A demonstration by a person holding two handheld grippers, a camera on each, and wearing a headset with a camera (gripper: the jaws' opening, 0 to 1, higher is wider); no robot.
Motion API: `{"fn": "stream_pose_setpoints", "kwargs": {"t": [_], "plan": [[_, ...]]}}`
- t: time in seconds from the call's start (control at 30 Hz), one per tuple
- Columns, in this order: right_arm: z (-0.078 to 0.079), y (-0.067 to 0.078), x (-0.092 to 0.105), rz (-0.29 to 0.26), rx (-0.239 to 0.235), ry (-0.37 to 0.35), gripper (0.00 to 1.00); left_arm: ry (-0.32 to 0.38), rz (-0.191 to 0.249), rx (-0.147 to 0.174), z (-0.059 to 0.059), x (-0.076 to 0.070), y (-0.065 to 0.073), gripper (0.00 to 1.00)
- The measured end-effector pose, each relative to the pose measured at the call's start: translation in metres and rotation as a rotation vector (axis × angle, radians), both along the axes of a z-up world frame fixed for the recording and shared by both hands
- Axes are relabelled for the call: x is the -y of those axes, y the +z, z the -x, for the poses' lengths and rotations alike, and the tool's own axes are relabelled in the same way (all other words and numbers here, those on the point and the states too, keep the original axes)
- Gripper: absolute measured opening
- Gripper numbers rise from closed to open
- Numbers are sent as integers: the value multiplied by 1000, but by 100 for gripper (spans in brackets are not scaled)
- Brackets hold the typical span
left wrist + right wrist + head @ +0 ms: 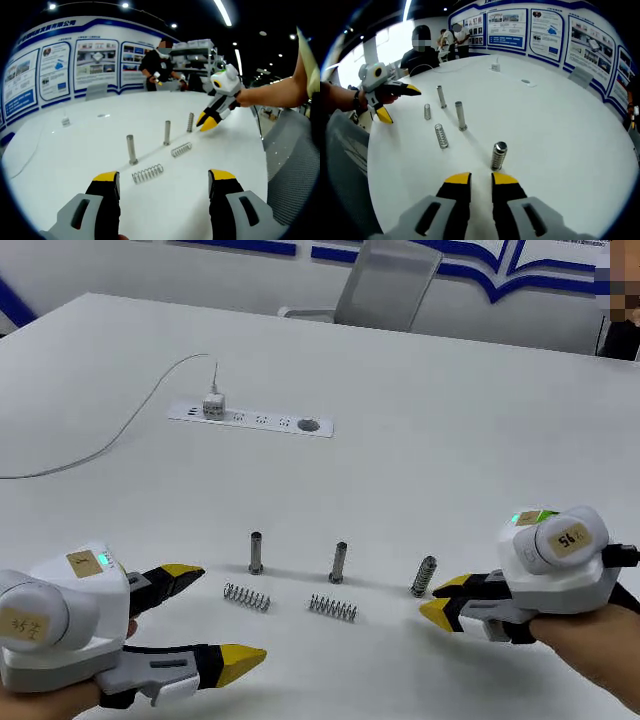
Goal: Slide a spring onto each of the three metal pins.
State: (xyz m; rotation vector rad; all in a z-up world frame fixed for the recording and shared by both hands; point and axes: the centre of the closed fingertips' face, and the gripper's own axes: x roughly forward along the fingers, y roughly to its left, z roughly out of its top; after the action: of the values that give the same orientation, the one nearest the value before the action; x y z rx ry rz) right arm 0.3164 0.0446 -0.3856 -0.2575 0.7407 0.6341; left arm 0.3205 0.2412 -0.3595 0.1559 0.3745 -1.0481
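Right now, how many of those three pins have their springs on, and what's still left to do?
One looks done: the right pin carries a fitted spring. Nothing is in hand: the left gripper gapes open, the right gripper is narrowly open beside that pin, both empty. Left to do: the left pin and middle pin stand bare, with the left loose spring and right loose spring lying before them.

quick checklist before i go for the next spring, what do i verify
1. Fitted spring on right pin: ok; fully seated: cannot tell.
2. Middle pin and left pin upright, bare: ok.
3. Left spring and right spring lying flat, clear of the pins: ok.
4. Left hand-held gripper open wide, empty: ok.
5. Right hand-held gripper empty, jaws only slightly apart: ok.
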Motion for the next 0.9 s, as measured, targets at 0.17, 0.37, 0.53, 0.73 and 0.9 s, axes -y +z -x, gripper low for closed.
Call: {"fn": "stream_pose_setpoints", "kwargs": {"t": [0.17,0.37,0.53,0.73,0.9], "plan": [[6,-2,-16,-4,-1,38,17,-1,-3,1,0,-1,-1,73],[8,-2,-33,-7,4,85,17,1,-4,2,0,-2,0,73],[6,-1,-45,-11,8,115,17,-2,-6,2,1,-1,-1,73],[0,0,-58,-14,11,150,17,-8,-9,0,2,0,-2,73],[-5,2,-71,-17,15,184,17,-13,-12,-1,3,1,-2,73]]}}
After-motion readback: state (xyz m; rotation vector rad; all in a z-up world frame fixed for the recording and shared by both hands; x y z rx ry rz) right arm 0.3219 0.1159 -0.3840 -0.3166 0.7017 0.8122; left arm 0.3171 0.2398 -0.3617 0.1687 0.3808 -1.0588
